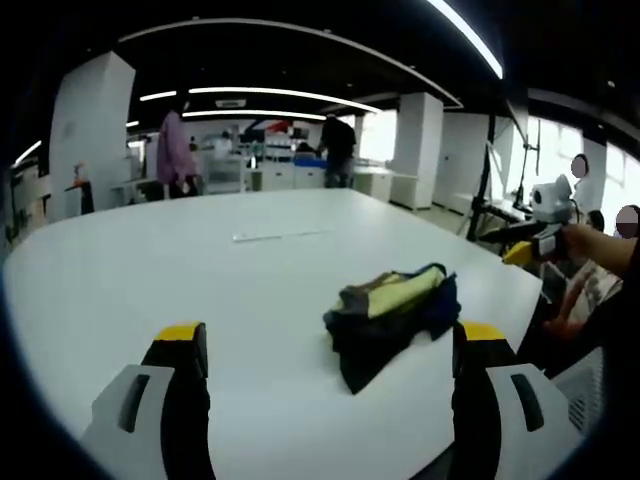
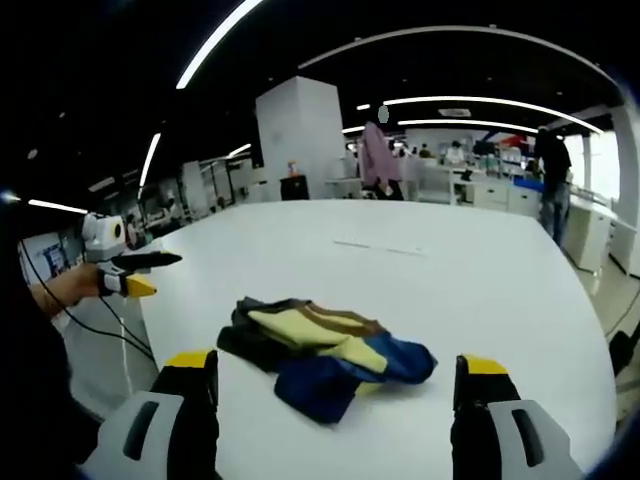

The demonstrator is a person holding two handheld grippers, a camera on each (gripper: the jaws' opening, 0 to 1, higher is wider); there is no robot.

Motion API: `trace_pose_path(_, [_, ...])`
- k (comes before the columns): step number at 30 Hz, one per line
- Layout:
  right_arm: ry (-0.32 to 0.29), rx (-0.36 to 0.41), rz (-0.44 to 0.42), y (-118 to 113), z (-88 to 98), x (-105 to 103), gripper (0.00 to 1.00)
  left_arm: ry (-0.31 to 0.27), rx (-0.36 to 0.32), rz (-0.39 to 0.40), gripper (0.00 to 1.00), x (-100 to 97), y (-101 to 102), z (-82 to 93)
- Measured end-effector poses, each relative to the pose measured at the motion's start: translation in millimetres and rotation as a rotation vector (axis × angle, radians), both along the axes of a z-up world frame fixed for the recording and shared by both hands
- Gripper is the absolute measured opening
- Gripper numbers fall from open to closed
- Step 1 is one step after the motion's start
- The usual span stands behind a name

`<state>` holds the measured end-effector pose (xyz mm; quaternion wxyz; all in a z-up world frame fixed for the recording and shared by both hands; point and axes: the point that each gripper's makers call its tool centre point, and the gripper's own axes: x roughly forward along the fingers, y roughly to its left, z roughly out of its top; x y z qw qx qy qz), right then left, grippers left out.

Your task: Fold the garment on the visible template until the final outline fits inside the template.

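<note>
A crumpled garment [image 1: 390, 310], dark blue with yellow and brown parts, lies in a heap on the white table [image 1: 200, 260]. My left gripper [image 1: 333, 334] is open, its yellow-tipped jaws wide apart just short of the heap, nothing between them. In the right gripper view the same garment [image 2: 325, 350] lies close ahead, and my right gripper [image 2: 337, 362] is open and holds nothing. The right gripper [image 1: 540, 240] also appears at the table's right edge, held by a hand. The left gripper [image 2: 125, 265] appears at the left, also in a hand.
A thin pale strip [image 1: 280, 236] lies on the table beyond the garment, also the strip [image 2: 380, 247]. The table edge [image 1: 520, 300] runs close to the garment's right. Two people [image 1: 175, 150] [image 1: 338, 150] stand among desks far behind. White pillars [image 2: 300, 140] rise in the background.
</note>
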<state>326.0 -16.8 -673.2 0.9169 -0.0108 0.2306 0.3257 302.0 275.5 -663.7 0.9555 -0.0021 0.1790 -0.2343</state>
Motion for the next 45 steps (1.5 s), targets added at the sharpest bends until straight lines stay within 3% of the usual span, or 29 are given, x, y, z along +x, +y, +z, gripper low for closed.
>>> trace_pose_path(26, [0.011,0.012,0.016,2.9,-4.7,-4.5,0.94,0.0,-0.025,-0.005,0.99,2.8,-3.0,-1.3])
trace_pose_path(36, [0.012,0.035,-0.006,-1.3,-5.9,1.0,0.86,-0.01,-0.044,-0.01,0.92,3.8,-8.4,4.5])
trace_pose_path(45, [0.022,0.014,0.023,1.3,-10.2,2.9,0.82,-0.019,-0.076,-0.036,0.88,12.7,-18.6,12.4])
